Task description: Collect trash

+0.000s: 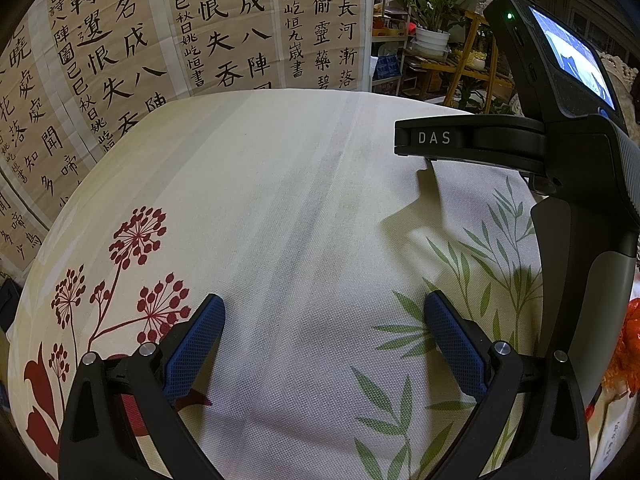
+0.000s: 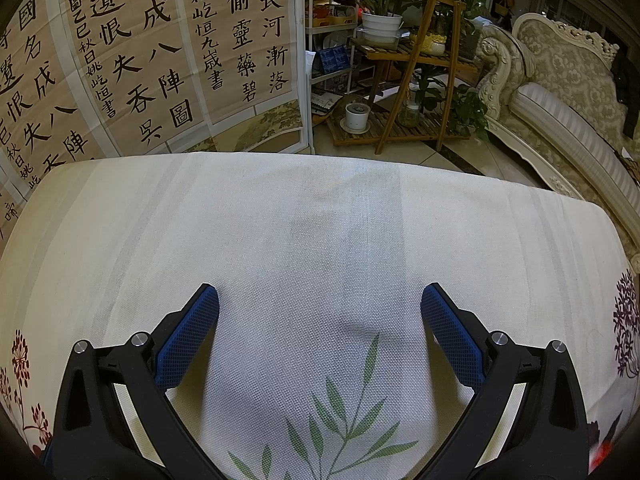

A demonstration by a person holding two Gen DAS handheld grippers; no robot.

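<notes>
Left gripper spread wide, blue textured pads apart with nothing between them, poised over a cream tablecloth. Right gripper likewise spread, blue pads empty, above the same cloth. Seen from the left wrist view too: the right gripper's black body, raised at the right, stamped "DAS" in pale capitals, with a small lit screen and a green indicator light beside it.

Woven cloth, banded with faint grey stripes down the middle, printed with red seed-head flowers at the left, green leaf sprays at the right and a purple bloom at the far right edge. Slight rumples in the fabric near the fingers.

Only candidate for trash: an orange, crinkled scrap at the far right edge of the left wrist view, near the cloth's edge (too cropped to name with confidence).

Behind the table, a folding screen hung with calligraphy sheets, large black brush characters on tan paper, among them 成, 八, 陣, 圖, 長河. To its right, a wooden plant stand with a white potted plant, a white wire shelf of clutter, a marble-patterned floor, and an ornate carved cream sofa.
</notes>
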